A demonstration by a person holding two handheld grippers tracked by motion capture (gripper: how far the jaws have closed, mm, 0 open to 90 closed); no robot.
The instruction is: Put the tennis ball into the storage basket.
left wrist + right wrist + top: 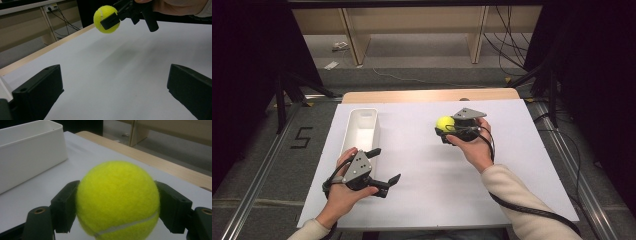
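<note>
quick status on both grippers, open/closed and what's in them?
Left gripper: open, jaws wide apart, nothing between them, beside the white bin.
Right gripper: closed on the yellow tennis ball, held off the table.

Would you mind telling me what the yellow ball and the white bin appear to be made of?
The tennis ball, clamped in the right gripper, looks felt-covered: fuzzy yellow nap and a pale curved seam. The bin looks like moulded plastic, smooth and matte white with rounded corners, though coated metal cannot be ruled out.
</note>
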